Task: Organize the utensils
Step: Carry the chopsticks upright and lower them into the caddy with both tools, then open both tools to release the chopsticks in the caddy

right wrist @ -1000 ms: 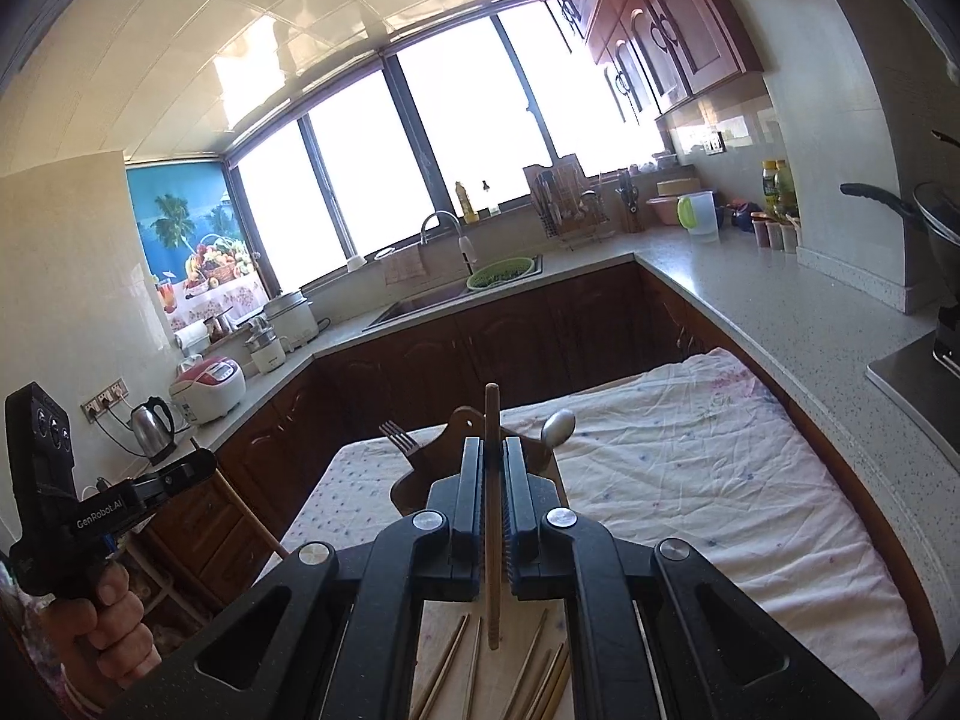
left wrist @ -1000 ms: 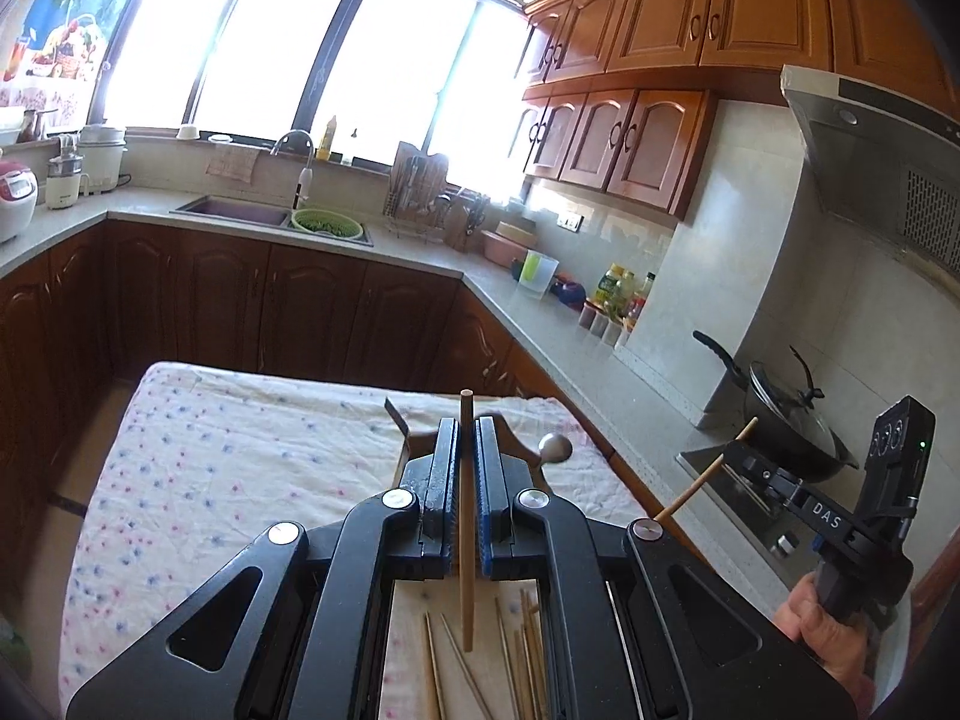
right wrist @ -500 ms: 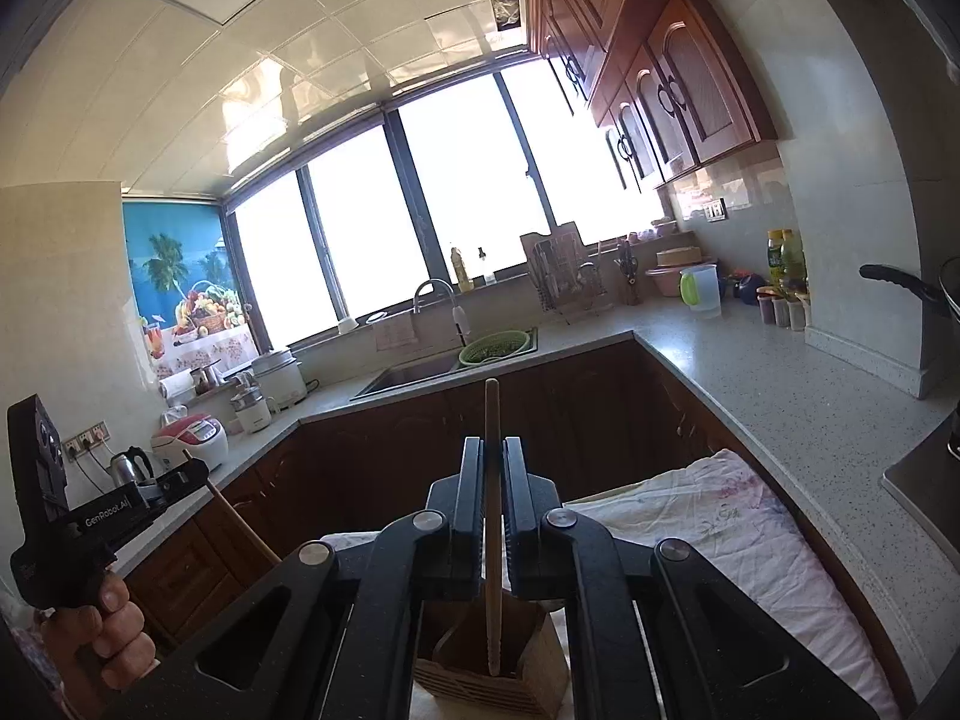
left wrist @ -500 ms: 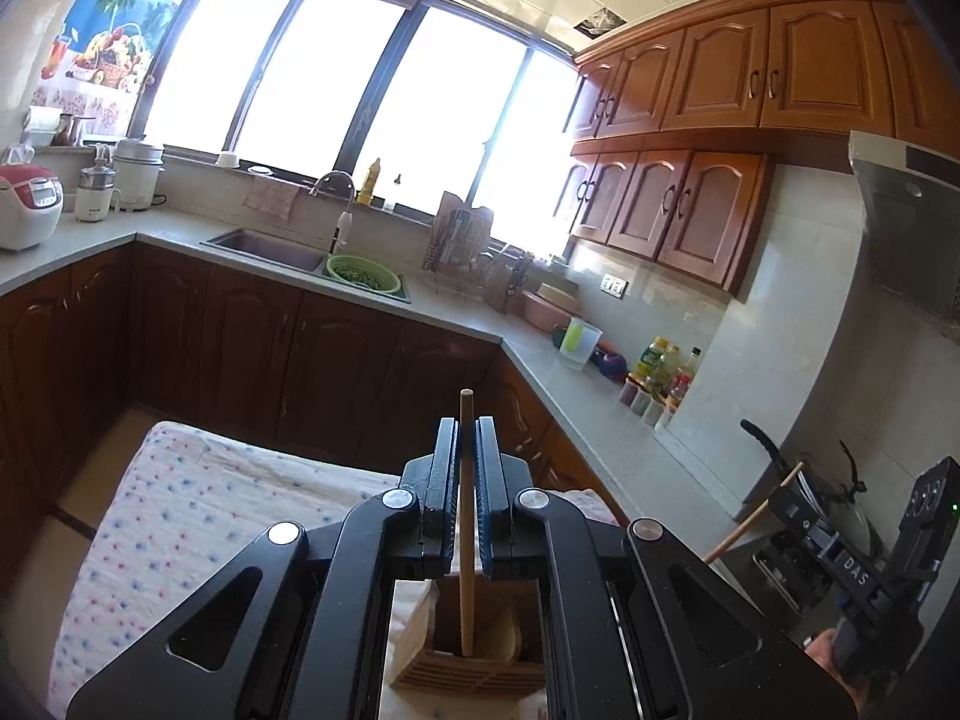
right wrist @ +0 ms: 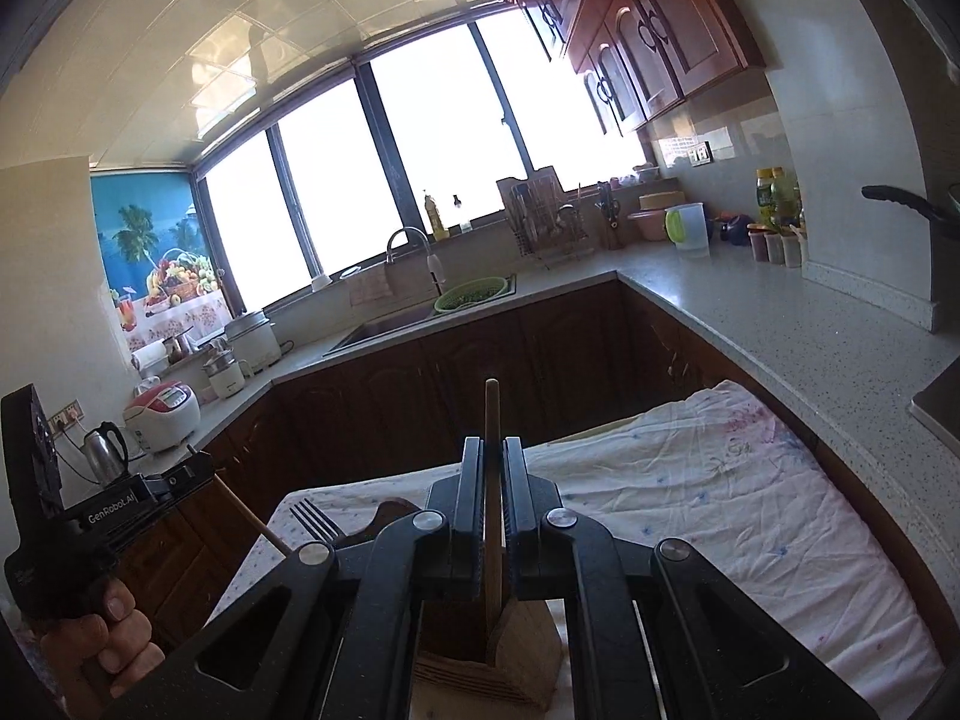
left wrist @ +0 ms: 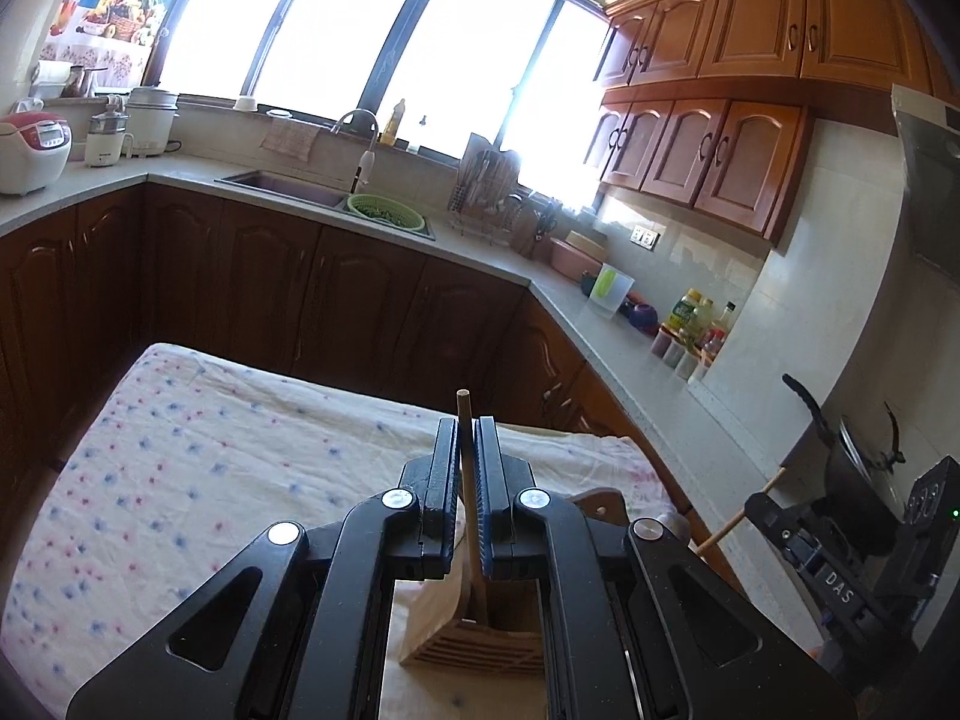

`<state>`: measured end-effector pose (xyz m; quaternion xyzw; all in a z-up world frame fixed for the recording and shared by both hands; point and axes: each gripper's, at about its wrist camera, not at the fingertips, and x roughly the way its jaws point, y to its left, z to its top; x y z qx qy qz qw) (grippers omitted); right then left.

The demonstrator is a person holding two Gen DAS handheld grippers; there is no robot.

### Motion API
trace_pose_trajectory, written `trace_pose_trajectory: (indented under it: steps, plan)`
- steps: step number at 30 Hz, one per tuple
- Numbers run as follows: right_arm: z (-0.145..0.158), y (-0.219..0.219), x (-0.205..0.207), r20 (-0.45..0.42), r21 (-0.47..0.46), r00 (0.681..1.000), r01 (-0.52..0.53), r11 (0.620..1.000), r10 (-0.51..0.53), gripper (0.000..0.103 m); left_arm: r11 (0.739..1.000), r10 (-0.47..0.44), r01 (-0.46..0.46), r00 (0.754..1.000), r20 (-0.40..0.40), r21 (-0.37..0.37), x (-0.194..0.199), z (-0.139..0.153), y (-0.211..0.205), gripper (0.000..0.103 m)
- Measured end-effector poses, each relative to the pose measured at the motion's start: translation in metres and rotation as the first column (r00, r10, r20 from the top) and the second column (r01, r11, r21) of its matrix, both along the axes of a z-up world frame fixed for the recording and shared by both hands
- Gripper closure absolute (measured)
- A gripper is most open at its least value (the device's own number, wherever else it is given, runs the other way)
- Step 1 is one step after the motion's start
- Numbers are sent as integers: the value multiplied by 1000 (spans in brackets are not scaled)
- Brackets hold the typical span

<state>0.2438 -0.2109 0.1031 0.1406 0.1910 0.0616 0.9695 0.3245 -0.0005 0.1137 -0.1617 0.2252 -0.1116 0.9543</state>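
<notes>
Chopsticks are the item in hand: you hold one thin, light-brown wooden chopstick [left wrist: 470,498] pinched between the black jaws of your left gripper [left wrist: 468,480], and a second wooden chopstick [right wrist: 492,480] pinched the same way in your right gripper [right wrist: 492,498]. Both sets of jaws are pressed tight on the sticks, which stand roughly upright.

Position: in each wrist view the lower end of the stick sits over, and appears to reach into, the slatted light-wood utensil holder [left wrist: 480,642] standing on the white cloth with small blue and pink flowers [left wrist: 180,450]. How deep either tip goes you cannot tell; the gripper bodies hide much of the holder.

Already stored, as far as visible: a metal fork [right wrist: 315,519], tines up, showing past the dark wooden board [right wrist: 390,510] behind the holder.

Outstanding, in my judgement: neither stick is released yet. Lower them and let go. Whether more utensils remain on the table is not visible.
</notes>
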Motion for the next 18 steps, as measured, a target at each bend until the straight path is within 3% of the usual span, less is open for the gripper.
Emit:
trace_pose_trajectory:
  steps: [5,16,18]
  plan:
    - [-9,-2,3,-24,-9,1000,0,1000,0,97,999,-4,4,1000,-5,42,0,-6,-8,98]
    - [-9,-7,9,-57,17,998,6,1000,-5,95,999,-13,14,1000,-29,41,2,-1,-8,97]
    - [-7,-8,7,-57,22,998,9,1000,-7,91,999,-25,26,999,-38,32,1,0,-7,85]
